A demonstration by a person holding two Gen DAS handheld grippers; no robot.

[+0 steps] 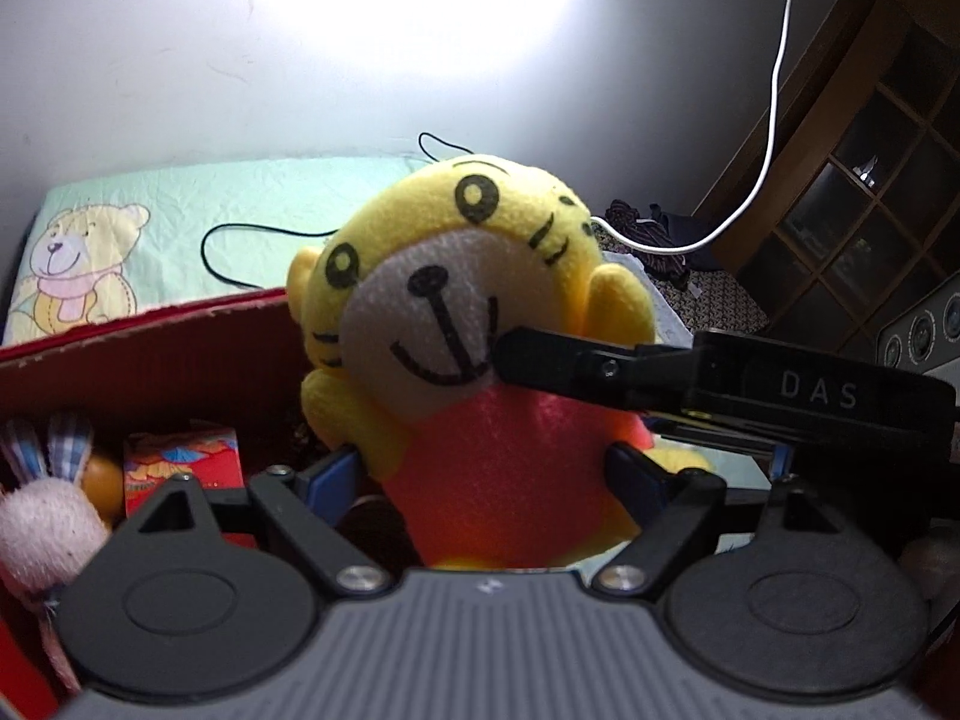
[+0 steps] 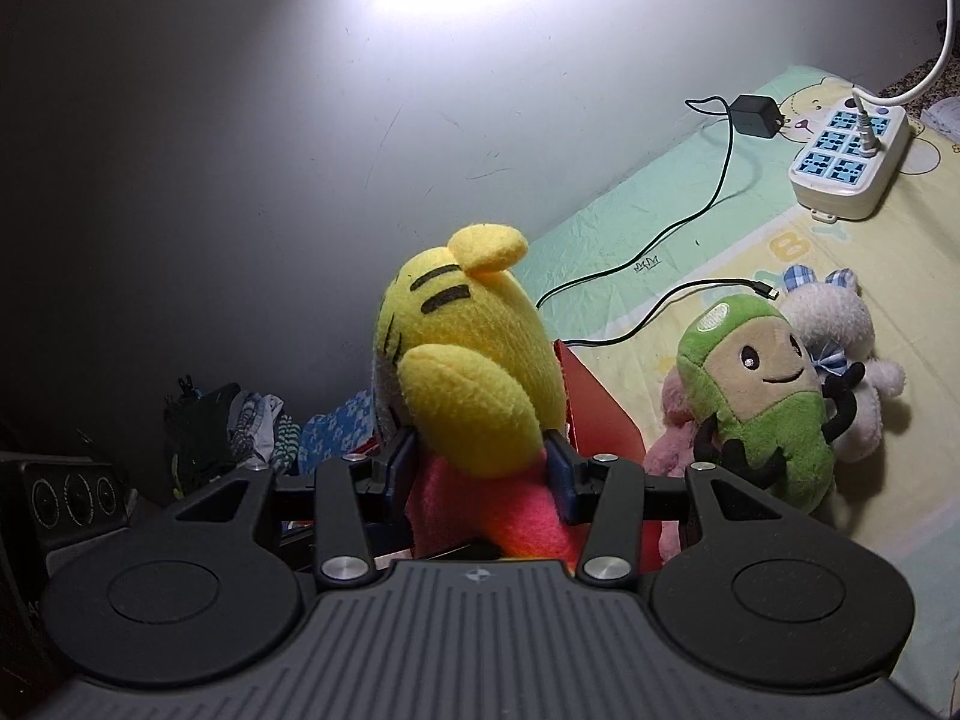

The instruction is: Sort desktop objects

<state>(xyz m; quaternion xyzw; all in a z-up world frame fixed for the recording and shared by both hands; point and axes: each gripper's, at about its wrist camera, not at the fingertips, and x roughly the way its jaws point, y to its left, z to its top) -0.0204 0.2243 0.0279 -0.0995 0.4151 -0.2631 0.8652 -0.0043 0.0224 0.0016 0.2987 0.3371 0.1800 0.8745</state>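
Squarely between both jaws: tiger plush point(image 1: 474, 324).

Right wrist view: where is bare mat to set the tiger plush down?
Free: the mat between the black cable and the power strip. Crowded: the green plush and white bunny beside the red box.

A yellow tiger plush point(image 1: 474, 324) in red clothing stands upright above the red box point(image 1: 150, 360), face smiling.
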